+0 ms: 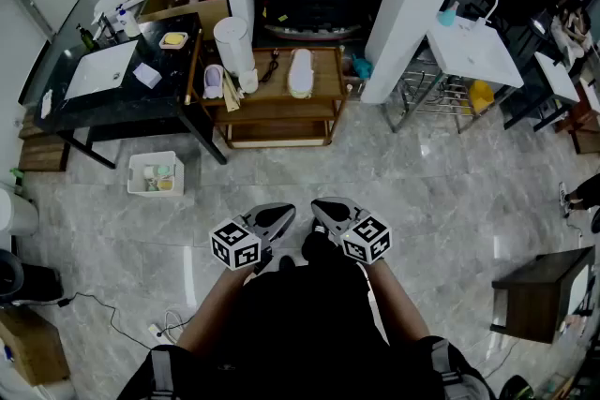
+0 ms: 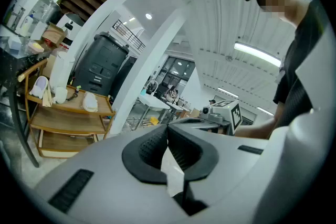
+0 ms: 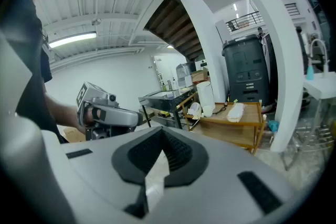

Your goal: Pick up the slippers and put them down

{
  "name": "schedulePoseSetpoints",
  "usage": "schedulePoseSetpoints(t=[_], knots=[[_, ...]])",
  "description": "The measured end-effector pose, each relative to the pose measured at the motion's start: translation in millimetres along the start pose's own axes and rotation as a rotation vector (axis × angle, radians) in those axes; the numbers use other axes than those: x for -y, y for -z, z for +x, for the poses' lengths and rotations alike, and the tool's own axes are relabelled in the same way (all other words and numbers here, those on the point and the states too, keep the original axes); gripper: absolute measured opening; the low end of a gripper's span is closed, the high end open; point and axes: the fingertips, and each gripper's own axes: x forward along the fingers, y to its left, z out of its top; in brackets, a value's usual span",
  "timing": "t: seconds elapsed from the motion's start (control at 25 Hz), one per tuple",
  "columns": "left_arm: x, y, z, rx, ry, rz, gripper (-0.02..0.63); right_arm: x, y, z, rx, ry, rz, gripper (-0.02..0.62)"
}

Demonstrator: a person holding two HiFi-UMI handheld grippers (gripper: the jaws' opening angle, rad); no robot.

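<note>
We are noting a white cylinder point(image 1: 232, 45) standing at the far left corner of the wooden rack point(image 1: 272, 98), with a black cable point(image 1: 272, 66) lying just beside it. We are seeing a white crate point(image 1: 156, 173) sitting on the grey floor point(image 1: 422, 192), near the front edge of the black table point(image 1: 122, 111).

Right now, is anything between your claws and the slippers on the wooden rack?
Nothing visible. Only floor lies between the left claw, right claw and the wooden rack bearing the white slipper and lilac slipper; the white bin sits aside.
</note>
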Motion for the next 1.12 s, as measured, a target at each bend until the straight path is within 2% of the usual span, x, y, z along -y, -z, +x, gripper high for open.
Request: schedulePoseSetpoints(t=[0.44,1.12], knots=[[6,2,-1,-0.011,0.014,0.004,0.012,-3,3,-4,-0.006,0.017,0.001,0.006],[-3,6,-15,-0.010,-0.006,-0.017,0.012,-11,9,6,-0.027,0.010,0.032,0.008]])
